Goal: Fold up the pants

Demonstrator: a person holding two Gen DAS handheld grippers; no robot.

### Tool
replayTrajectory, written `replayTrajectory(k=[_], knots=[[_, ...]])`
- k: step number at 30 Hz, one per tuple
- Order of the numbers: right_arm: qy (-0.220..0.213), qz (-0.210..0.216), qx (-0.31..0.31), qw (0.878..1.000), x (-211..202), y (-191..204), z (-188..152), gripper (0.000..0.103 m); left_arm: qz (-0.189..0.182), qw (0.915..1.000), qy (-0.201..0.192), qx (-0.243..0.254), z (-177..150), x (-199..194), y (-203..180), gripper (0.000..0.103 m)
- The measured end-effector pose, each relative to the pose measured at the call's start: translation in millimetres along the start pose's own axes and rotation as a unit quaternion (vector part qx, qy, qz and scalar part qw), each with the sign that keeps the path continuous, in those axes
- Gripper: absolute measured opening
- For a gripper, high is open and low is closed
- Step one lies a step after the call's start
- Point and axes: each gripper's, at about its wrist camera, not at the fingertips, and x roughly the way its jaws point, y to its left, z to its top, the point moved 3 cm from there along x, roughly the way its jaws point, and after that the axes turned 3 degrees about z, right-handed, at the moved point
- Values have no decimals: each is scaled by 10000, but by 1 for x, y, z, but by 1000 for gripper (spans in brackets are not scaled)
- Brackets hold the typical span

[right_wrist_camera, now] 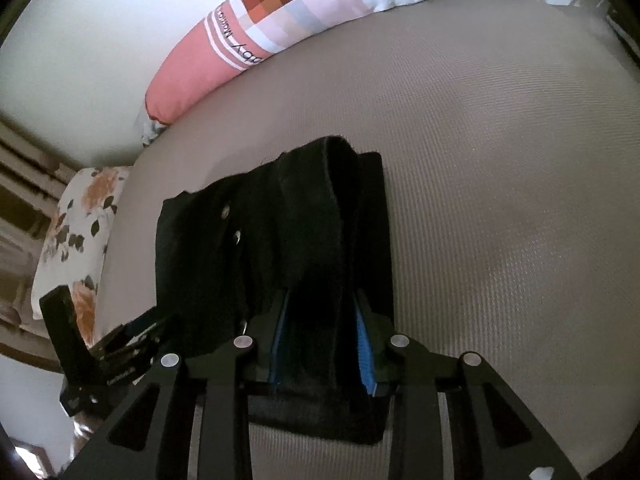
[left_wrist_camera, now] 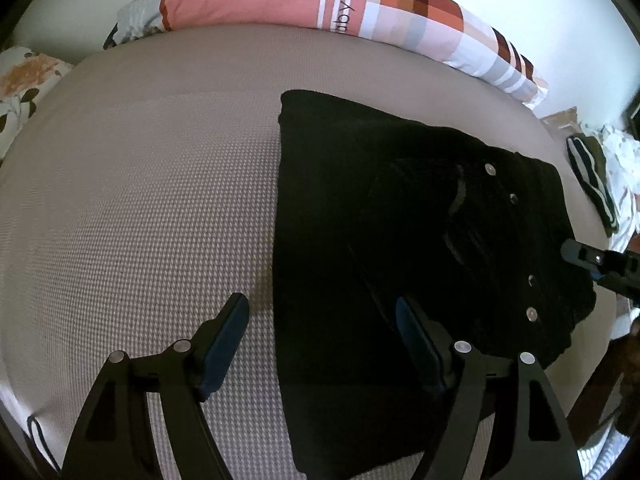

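Observation:
Black pants [left_wrist_camera: 380, 240] with metal studs lie folded on the beige bed sheet [left_wrist_camera: 140, 200]. My left gripper [left_wrist_camera: 320, 308] is open above the near left edge of the pants, one finger over the sheet and one over the cloth. In the right wrist view my right gripper [right_wrist_camera: 322, 300] is shut on a raised fold of the pants [right_wrist_camera: 312, 240] at the waist end. The right gripper also shows at the right edge of the left wrist view [left_wrist_camera: 600, 260]. The left gripper shows at the lower left of the right wrist view [right_wrist_camera: 132, 340].
A long pink and checked pillow [left_wrist_camera: 320, 4] lies along the far edge of the bed by the white wall. A floral pillow [right_wrist_camera: 76, 240] lies at one end. Striped and other clothes [left_wrist_camera: 596, 184] lie off the bed's right side.

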Motion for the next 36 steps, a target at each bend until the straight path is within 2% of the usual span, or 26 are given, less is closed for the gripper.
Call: replayTrajectory(k=[10,16,19,22,30,36], knots=[[0,42,-172,9998,-15,6,-25,29,-16,10000,20,85,-19,-12,-9,76],[-33,154,-73,9998,-5,-2,-25,28,16,10000,-4,83,-24,-14,-11,76],[-57,85,-100,9999,-4,0,-27,25,44,10000,-15,65,-24,-14,-11,76],[-180,-14,-234,9996,-13,4,-29,12,80,9999,-36,87,-23,-15,-13,76],[-349,-257,-250,9987,-25,12,-36,10,192,9992,-86,342,-23,-17,-17,76],[-371,-253,-217,9988,-35,14,-43,9,104,9987,-65,493,-25,-23,-22,76]])
